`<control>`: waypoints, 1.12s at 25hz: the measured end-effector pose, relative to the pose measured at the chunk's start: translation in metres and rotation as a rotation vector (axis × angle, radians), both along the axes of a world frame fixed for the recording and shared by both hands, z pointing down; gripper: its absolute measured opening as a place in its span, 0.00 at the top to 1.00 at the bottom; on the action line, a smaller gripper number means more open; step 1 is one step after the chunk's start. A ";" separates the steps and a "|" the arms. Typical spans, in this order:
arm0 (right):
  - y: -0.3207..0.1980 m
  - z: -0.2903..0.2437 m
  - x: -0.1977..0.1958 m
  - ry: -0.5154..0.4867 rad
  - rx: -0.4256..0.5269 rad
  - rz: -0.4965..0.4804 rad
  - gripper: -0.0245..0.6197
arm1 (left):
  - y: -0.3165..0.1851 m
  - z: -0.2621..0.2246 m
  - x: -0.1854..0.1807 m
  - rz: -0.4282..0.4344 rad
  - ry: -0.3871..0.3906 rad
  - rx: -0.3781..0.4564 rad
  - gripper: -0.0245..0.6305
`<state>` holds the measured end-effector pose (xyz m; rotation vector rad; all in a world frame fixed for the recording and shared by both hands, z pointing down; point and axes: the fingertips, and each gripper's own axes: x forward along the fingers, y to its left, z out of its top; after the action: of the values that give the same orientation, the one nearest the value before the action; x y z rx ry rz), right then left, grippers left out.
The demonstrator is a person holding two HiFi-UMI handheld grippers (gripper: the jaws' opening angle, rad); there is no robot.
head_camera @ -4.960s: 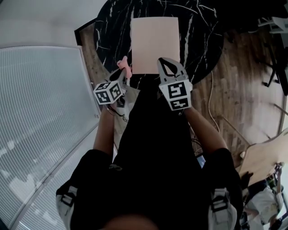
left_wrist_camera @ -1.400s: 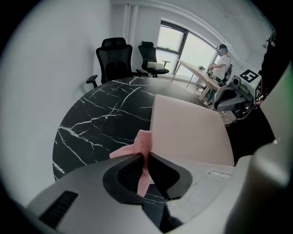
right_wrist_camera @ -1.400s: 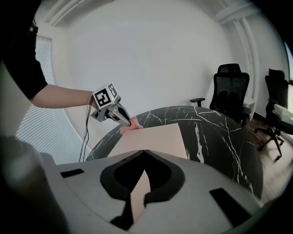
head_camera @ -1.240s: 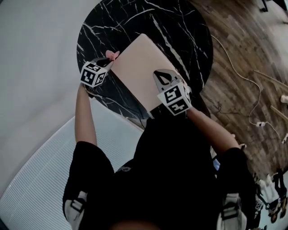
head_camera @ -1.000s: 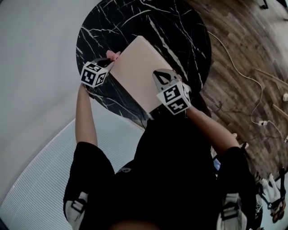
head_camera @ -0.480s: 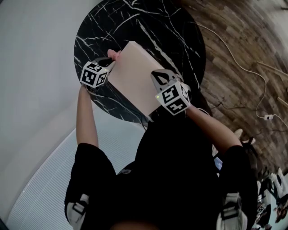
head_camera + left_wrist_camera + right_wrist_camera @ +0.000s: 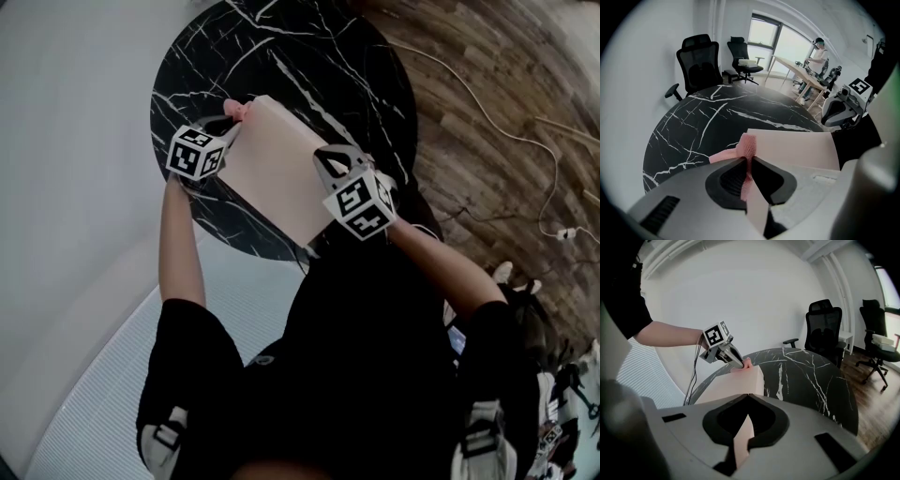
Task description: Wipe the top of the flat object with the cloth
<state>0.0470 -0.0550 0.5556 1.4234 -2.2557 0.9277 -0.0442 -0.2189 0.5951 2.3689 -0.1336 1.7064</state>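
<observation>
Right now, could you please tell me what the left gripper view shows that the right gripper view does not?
Only the left gripper view shows the right tongs and a desk by the window. Only the right gripper view shows the left tongs, the forearm behind them, and the pale board clamped edge-on in the right tongs. Both show the board, pink cloth, black marble table and office chairs.

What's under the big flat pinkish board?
The round black marble table is under the flat board, and its top shows all around the board. The patch right beneath is covered, so anything hiding there can't be seen.
</observation>
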 end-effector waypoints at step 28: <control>-0.078 -0.073 0.025 0.292 0.412 -0.491 0.72 | 0.077 -0.107 0.086 0.529 0.197 0.115 0.91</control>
<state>0.0719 -0.1329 0.4821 0.9743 -2.4728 0.0992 0.0418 -0.1414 0.4882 2.8210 0.4799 1.6787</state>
